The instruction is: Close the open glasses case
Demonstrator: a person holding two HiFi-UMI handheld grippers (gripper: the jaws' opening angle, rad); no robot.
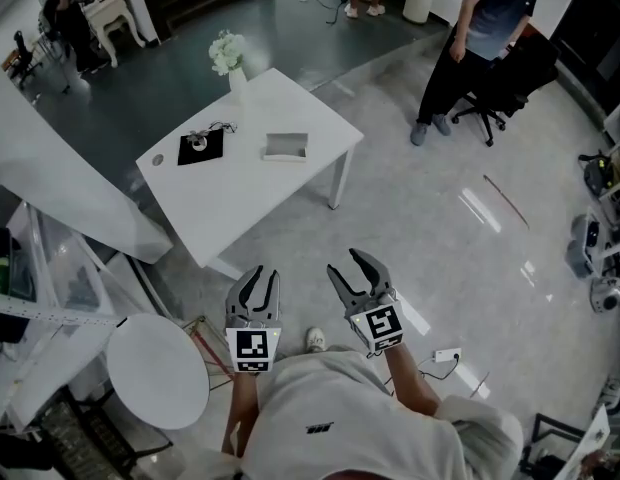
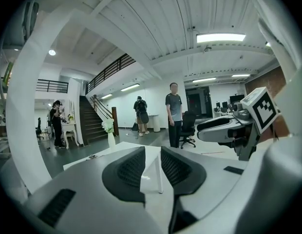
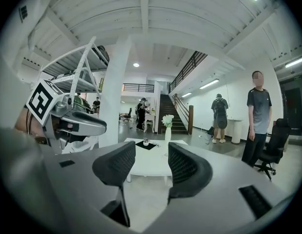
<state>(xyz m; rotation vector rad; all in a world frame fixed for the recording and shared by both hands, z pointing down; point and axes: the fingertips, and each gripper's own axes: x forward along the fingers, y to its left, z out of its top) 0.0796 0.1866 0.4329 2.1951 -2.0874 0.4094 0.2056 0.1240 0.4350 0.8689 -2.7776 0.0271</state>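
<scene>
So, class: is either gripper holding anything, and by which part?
Nothing is held. The left gripper and right gripper are both empty, jaws apart.

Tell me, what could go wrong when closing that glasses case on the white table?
The open glasses case lies loose on the white table; a push on its lid may slide it instead of shutting it. The flower vase stands nearby on the same table, so a careless reach might tip it.

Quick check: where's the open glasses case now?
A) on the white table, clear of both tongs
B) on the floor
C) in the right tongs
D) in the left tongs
A: the glasses case lies on the white table, while the left tongs and right tongs hang open well short of it.
</scene>
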